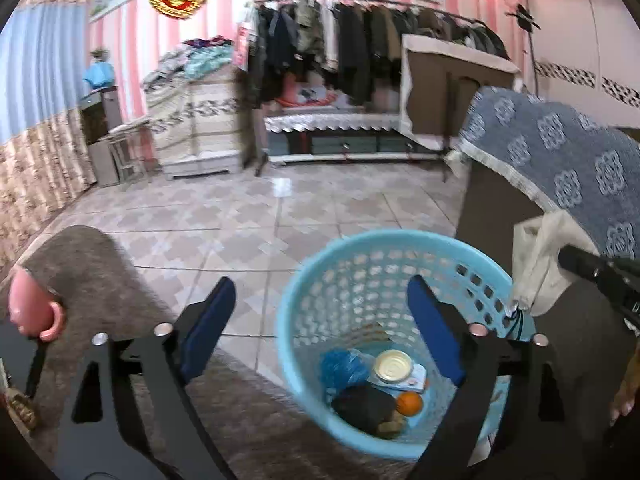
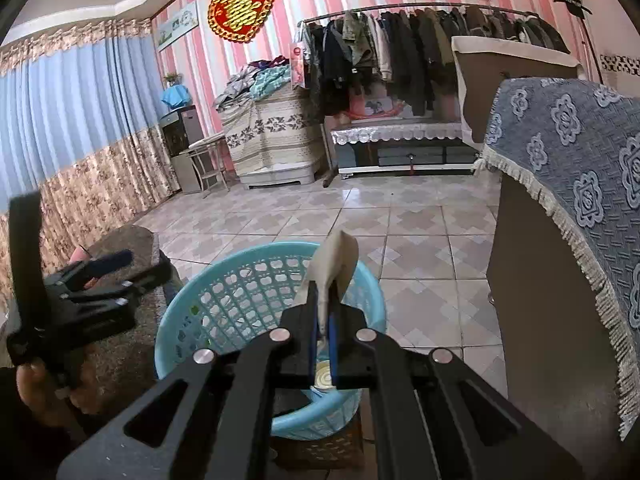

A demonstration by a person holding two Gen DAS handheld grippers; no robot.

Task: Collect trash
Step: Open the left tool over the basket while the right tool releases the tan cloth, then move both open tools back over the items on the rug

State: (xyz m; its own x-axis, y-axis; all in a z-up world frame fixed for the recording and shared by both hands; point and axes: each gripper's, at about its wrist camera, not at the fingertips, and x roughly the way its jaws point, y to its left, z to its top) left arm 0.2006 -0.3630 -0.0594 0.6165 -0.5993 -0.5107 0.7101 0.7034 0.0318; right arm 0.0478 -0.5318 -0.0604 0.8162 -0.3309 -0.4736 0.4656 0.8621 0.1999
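Observation:
A light blue perforated basket (image 1: 304,280) stands on the floor; it also shows in the right wrist view (image 2: 208,300). Inside lie a blue crumpled bag (image 1: 342,366), a round tin lid (image 1: 394,366), a dark lump (image 1: 362,404) and an orange (image 1: 410,403). My left gripper (image 1: 320,320) is open and empty, hovering over the basket's near side; it also shows in the right wrist view (image 2: 108,270). My right gripper (image 2: 325,320) is shut on a cream-white plastic bag (image 2: 338,256), held above the basket's rim; the bag also shows in the left wrist view (image 1: 540,256).
A brown rug-covered seat (image 1: 92,280) with a pink toy (image 1: 30,308) is left of the basket. A dark cabinet under a blue patterned cloth (image 2: 568,140) stands right. Tiled floor (image 1: 260,208) stretches toward a clothes rack (image 1: 360,40).

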